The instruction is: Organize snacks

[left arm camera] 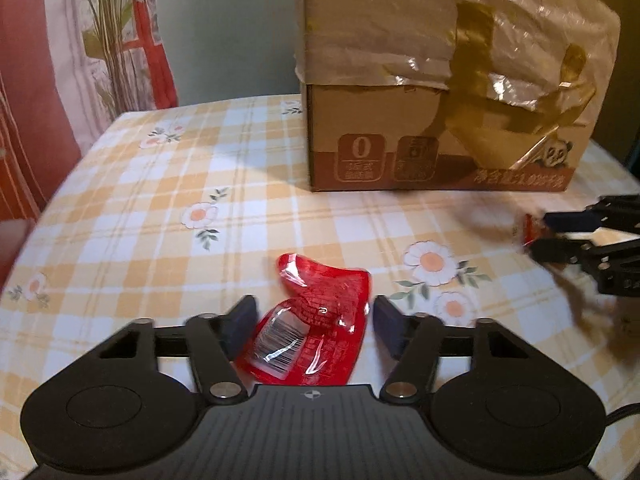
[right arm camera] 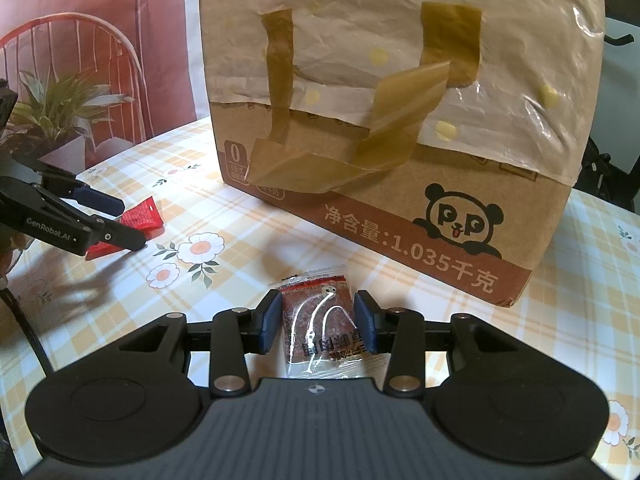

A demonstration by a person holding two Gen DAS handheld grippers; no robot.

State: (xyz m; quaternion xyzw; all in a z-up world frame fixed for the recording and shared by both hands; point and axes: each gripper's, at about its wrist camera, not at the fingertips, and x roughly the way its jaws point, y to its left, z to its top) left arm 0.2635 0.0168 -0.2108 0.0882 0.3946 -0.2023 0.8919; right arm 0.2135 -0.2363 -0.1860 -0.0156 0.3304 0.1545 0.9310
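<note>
My left gripper [left arm camera: 314,304] has its blue pads against both sides of a red snack packet [left arm camera: 324,284], which buckles upward between them on the tablecloth. From the right wrist view, that left gripper [right arm camera: 132,224] is at the far left with the red packet [right arm camera: 142,214] between its fingers. My right gripper [right arm camera: 318,296] is shut on a clear packet of brown snack [right arm camera: 320,328], its pads pressing both edges. The left wrist view shows the right gripper [left arm camera: 540,233] at the right edge, with that packet's end [left arm camera: 528,232] sticking out. A cardboard box [right arm camera: 460,240] lined with a bag stands just behind.
The table [left arm camera: 160,208] wears a yellow checked cloth with daisies. The box [left arm camera: 400,152] fills the back right, the bag's brown handles hanging down its front. A potted plant [right arm camera: 60,108] and a red chair [right arm camera: 80,40] stand beyond the table's left edge.
</note>
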